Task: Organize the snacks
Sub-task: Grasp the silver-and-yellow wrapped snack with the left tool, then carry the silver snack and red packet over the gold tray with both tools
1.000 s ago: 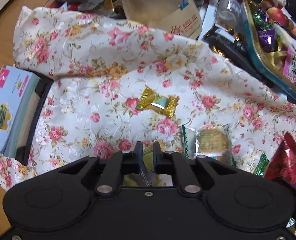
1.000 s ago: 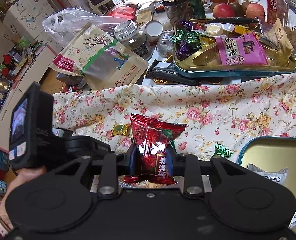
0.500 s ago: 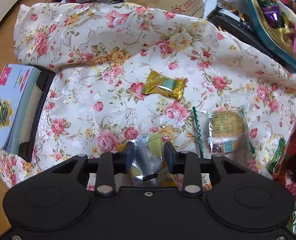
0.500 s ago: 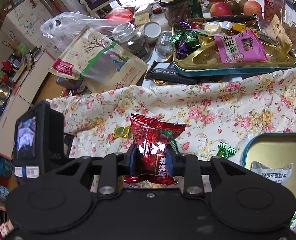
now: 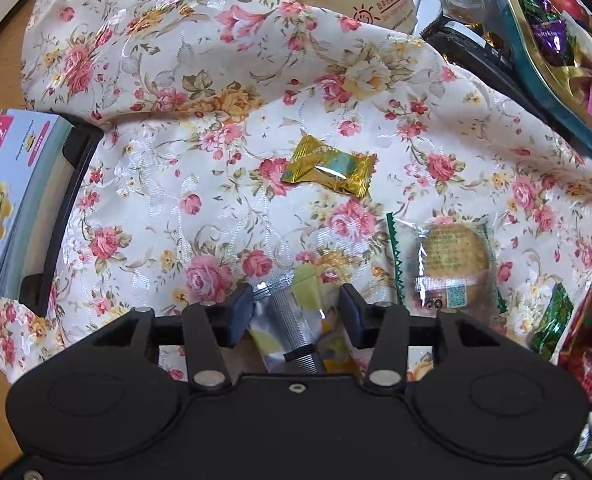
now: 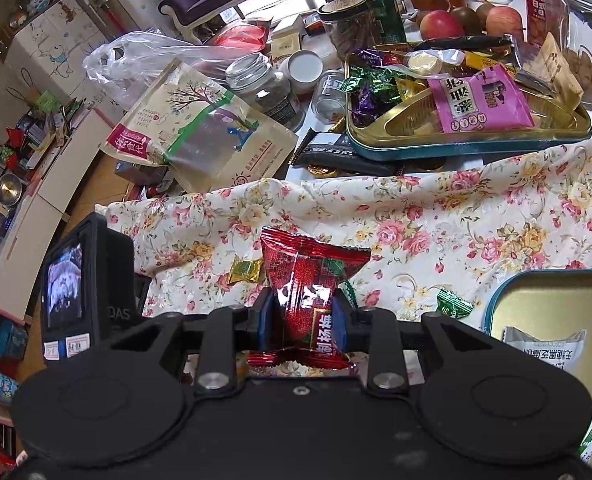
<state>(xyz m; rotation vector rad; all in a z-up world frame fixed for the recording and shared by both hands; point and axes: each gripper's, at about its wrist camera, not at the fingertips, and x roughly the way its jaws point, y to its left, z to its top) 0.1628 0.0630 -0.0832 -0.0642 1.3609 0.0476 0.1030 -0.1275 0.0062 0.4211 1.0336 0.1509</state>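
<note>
We hold the left gripper (image 5: 296,308) low over the floral cloth (image 5: 216,128) with its jaws apart; a silver-and-yellow packet (image 5: 292,320) lies between the pads, touching neither so far as we can tell. We hold the right gripper (image 6: 301,320) with its jaws clamped on a red packet (image 6: 307,284), raised above the cloth. Loose snacks on the cloth are a gold candy (image 5: 329,168), a wrapped biscuit (image 5: 451,264) and a small green candy (image 6: 453,306). An open tin (image 6: 543,304), holding one white packet (image 6: 543,350), sits just right of the right gripper; a second tin (image 6: 467,148), already loaded with sweets, stands at the far edge of the cloth. We judge the step in hand to be the carry: the red packet is gripped and awaits placement, while the left side is between a release and a grasp. The next move calls for swinging the right gripper over the near tin, lowering until the packet is inside the rim, then parting the jaws. The left jaws, if a pick is intended, need to close squarely across the packet, since the crinkled foil may slip.
</note>
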